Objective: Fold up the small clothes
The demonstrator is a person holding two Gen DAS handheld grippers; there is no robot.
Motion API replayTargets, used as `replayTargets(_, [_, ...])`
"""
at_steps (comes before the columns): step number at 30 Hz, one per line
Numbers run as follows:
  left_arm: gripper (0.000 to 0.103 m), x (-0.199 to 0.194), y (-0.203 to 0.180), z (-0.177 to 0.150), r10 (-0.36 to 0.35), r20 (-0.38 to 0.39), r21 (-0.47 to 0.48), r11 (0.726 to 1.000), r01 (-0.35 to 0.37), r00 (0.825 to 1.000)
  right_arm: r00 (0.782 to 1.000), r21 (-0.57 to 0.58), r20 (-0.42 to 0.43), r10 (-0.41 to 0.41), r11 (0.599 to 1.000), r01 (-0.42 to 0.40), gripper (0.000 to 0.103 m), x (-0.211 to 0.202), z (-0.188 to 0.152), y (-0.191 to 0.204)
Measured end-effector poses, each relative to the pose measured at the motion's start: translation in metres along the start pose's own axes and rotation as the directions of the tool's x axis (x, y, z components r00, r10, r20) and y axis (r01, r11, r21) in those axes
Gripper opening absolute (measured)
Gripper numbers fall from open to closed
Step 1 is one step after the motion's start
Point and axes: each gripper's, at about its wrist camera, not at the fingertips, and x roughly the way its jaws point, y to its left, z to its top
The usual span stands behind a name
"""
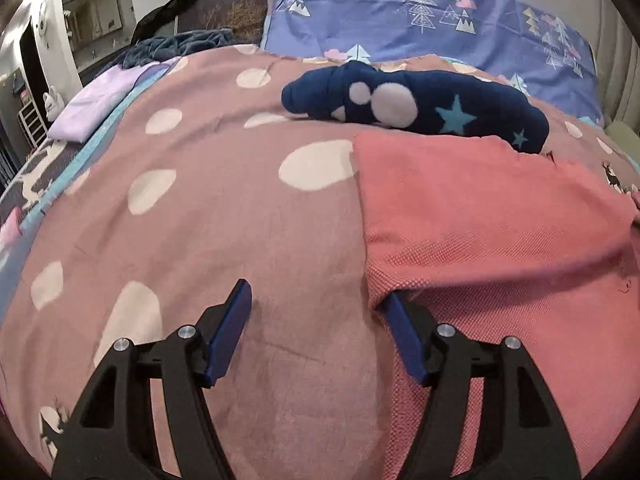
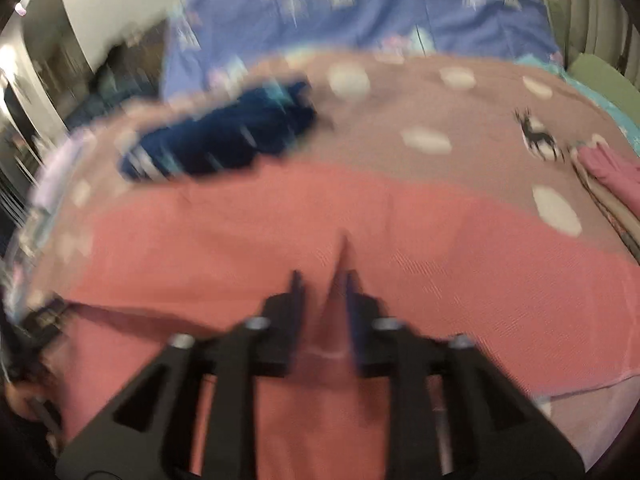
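Garment first: coral-pink knit piece (image 1: 480,216) lies spread on the bed, over the dusty-pink bedspread (image 1: 208,216) with white spots. In your left wrist view its left edge runs down the middle of the picture and a folded layer crosses it.

Your left gripper (image 1: 316,300) stands wide apart, nothing clamped. Its left finger (image 1: 232,328) sits over bare bedspread; its right finger (image 1: 404,340) has the tip tucked under the garment's left edge, fabric draped over it. The pads do not press on the cloth.

Your right gripper (image 2: 322,280) is over the middle of the same pink garment (image 2: 400,232), jaws narrowly apart. A raised ridge of pink fabric stands between them, close against the right finger (image 2: 354,300). Picture is motion-blurred, so I cannot tell whether the pads actually pinch it.

Beyond the garment, just past its far edge, a navy bundle (image 1: 416,104) with white circles and pale blue stars lies bunched on the bedspread. Farther back, a blue sheet (image 1: 420,16) with a tree pattern covers the head of the bed.

Off to the left edge of the bed, a folded lilac piece (image 1: 96,104). On the far right in your right wrist view, a small stack of folded items topped in magenta (image 2: 612,176), near a black deer print (image 2: 538,136) on the bedspread.
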Motion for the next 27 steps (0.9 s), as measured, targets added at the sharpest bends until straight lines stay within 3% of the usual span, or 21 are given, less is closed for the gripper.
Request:
replayTargets(3, [0.068, -0.008, -0.003, -0.007, 0.008, 0.01, 0.029, 1.0, -0.008, 1.0, 0.999, -0.004, 0.033, -0.009, 1.0, 0.01, 0.037, -0.003, -0.011, -0.004])
replayTargets(5, [0.067, -0.013, -0.002, -0.013, -0.017, -0.005, 0.037, 0.999, 0.017, 1.0, 0.998, 0.006, 0.053, 0.026, 1.0, -0.026, 0.03, -0.012, -0.011, 0.0])
replayTargets(7, [0.053, -0.022, 0.003, -0.015, -0.086, -0.015, 0.01, 0.996, 0.086, 0.996, 0.992, -0.023, 0.082, 0.097, 0.995, -0.096, 0.023, -0.023, -0.009, 0.011])
replayTargets(9, [0.017, -0.034, 0.005, -0.013, -0.221, -0.007, -0.031, 0.975, 0.22, 0.975, 0.98, -0.073, 0.103, 0.169, 0.984, -0.162, 0.022, -0.031, -0.008, 0.028])
replayTargets(11, [0.01, -0.043, 0.001, -0.006, -0.281, 0.019, -0.047, 0.958, 0.282, 0.959, 0.977, -0.092, 0.069, 0.202, 0.976, -0.195, 0.022, -0.025, -0.011, 0.038])
replayTargets(14, [0.009, -0.046, -0.021, 0.009, -0.327, 0.056, -0.016, 0.944, 0.328, 0.943, 0.993, -0.063, -0.065, 0.103, 0.992, -0.107, 0.016, 0.008, -0.023, 0.038])
replayTargets(16, [0.01, -0.026, -0.044, 0.011, -0.321, 0.008, 0.044, 0.946, 0.321, 0.947, 0.991, -0.052, -0.027, 0.133, 0.99, -0.134, 0.016, 0.011, -0.034, 0.029])
replayTargets(18, [0.01, 0.006, -0.065, -0.001, -0.259, -0.083, 0.119, 0.956, 0.268, 0.962, 0.988, -0.041, -0.008, 0.156, 0.987, -0.156, 0.016, 0.003, -0.041, 0.022])
replayTargets(19, [0.01, 0.006, -0.07, -0.006, -0.241, -0.028, 0.147, 0.959, 0.243, 0.97, 0.987, -0.032, -0.008, 0.163, 0.986, -0.163, 0.016, 0.001, -0.042, 0.019])
replayTargets(21, [0.011, 0.001, -0.078, -0.006, -0.213, -0.027, 0.175, 0.961, 0.215, 0.977, 0.983, -0.015, -0.014, 0.184, 0.983, -0.184, 0.017, -0.01, -0.047, 0.011])
replayTargets(22, [0.012, -0.001, -0.079, -0.005, -0.213, -0.031, 0.174, 0.961, 0.215, 0.977, 0.981, 0.0, -0.015, 0.192, 0.981, -0.192, 0.022, -0.018, -0.051, 0.005])
replayTargets(24, [0.013, -0.007, -0.078, -0.002, -0.254, -0.043, 0.135, 0.957, 0.257, 0.966, 0.984, 0.065, 0.059, 0.17, 0.983, -0.174, 0.034, -0.047, -0.059, -0.021])
replayTargets(27, [0.014, -0.023, -0.084, 0.005, -0.364, -0.005, 0.103, 0.926, 0.363, 0.931, 0.975, 0.236, 0.187, 0.118, 0.958, -0.161, 0.037, -0.088, -0.077, -0.08])
